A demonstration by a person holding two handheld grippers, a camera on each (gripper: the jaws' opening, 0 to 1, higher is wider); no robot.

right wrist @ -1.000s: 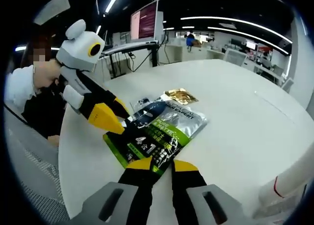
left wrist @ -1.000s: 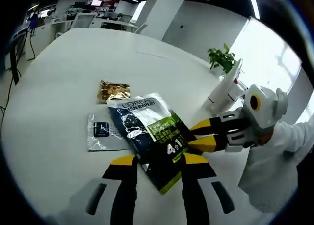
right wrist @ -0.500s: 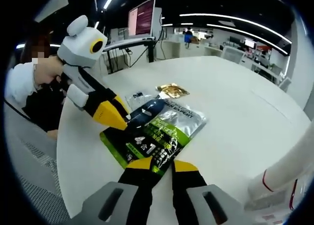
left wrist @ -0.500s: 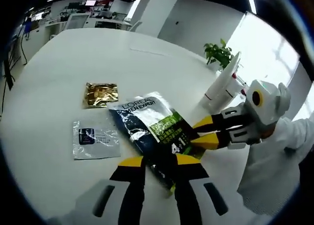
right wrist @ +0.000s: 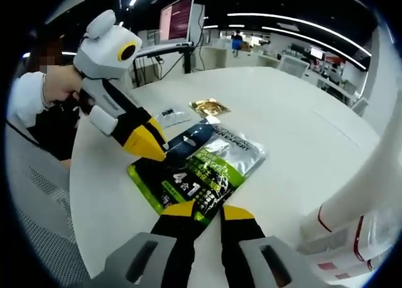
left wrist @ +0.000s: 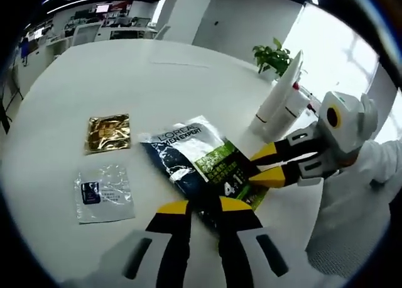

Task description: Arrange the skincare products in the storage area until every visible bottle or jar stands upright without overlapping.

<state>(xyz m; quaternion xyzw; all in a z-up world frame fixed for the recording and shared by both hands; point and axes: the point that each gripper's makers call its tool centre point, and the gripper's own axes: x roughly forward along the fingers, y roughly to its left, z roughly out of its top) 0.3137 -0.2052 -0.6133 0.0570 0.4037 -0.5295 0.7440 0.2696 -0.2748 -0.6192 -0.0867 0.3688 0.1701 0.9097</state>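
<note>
On surface: both hand-held grippers, left (left wrist: 202,207) and right (right wrist: 207,210), pinching L'Oréal pouch (left wrist: 202,165). Keep grips level, shift toward 2 o'clock tubes (left wrist: 281,98), clear of gold sachet (left wrist: 108,131).

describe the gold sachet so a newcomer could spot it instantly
On the round white table, look past the large dark-and-green L'Oréal pouch held by both grippers. The small square crinkled gold foil sachet lies flat beside a clear sachet with a blue label; it alone is shiny gold.

place: open-plan office | cues: desks (left wrist: 119,30), monitor (right wrist: 179,17), ceiling striplights (right wrist: 282,21)
</note>
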